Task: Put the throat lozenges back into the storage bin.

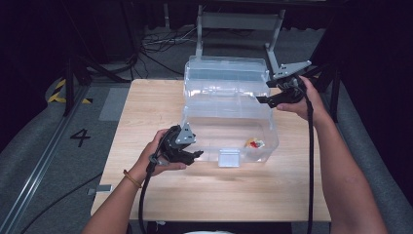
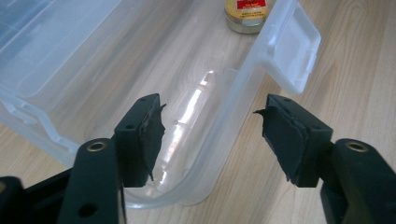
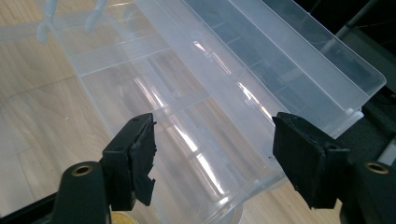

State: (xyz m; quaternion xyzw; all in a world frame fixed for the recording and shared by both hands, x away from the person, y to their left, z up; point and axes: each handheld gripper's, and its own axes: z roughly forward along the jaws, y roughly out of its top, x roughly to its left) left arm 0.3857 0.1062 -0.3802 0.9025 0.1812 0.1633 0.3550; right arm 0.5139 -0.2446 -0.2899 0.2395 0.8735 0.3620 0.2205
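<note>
A clear plastic box (image 1: 229, 129) stands open in the middle of the desk (image 1: 146, 117), its lid (image 1: 226, 73) tipped up at the far side. The left hand-held gripper (image 1: 195, 155) hangs at the box's near left corner, jaws apart astride the rim, pressing nothing. The right hand-held gripper (image 1: 265, 92) is at the far right corner by the lid, jaws wide and empty; a small jar (image 1: 254, 143) sits inside, near right.

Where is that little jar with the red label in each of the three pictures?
High view: the jar stands inside the clear box, near its front right corner.
Left gripper view: at the top edge, past the box's latch.
Right gripper view: a gold sliver at the bottom edge, by the left jaw.
Shared landmark: the clear box.
</note>
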